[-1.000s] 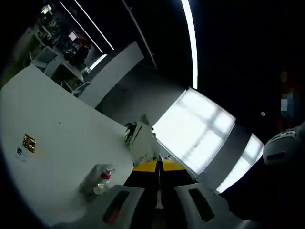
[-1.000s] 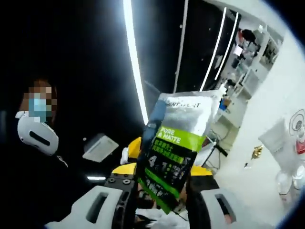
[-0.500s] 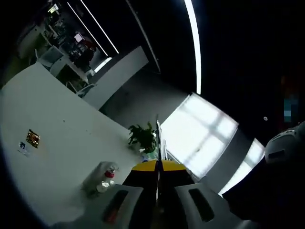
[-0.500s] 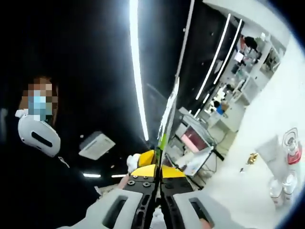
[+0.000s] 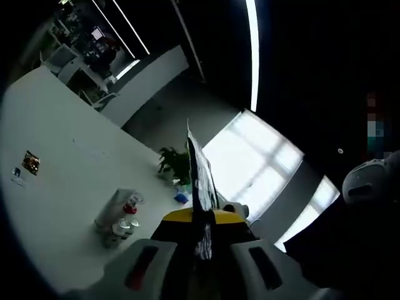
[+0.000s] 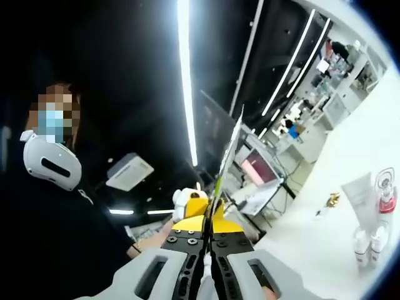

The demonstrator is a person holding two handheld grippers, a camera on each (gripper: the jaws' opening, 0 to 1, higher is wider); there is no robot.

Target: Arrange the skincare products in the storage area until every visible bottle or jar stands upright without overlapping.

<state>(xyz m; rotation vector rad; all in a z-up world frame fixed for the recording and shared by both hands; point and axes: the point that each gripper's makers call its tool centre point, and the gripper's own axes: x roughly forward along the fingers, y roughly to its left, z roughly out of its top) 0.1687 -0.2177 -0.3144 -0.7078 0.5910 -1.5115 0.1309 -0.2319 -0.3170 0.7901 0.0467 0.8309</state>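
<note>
Right gripper view: both the right gripper (image 6: 209, 240) and left gripper (image 5: 201, 234) clamp the edge-on sachet (image 6: 226, 156).

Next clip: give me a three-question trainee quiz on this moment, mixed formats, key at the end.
1. True or false: the left gripper is open, with nothing between its jaws.
2. Multiple choice: in the right gripper view, the flat sachet in the right gripper is seen
A. face-on, print readable
B. edge-on, as a thin strip
C. lying on the table
3. Fill in: in the left gripper view, the cluster of skincare bottles stands on the white ____.

Key:
1. False: its jaws are shut on the sachet.
2. B
3. table
</note>
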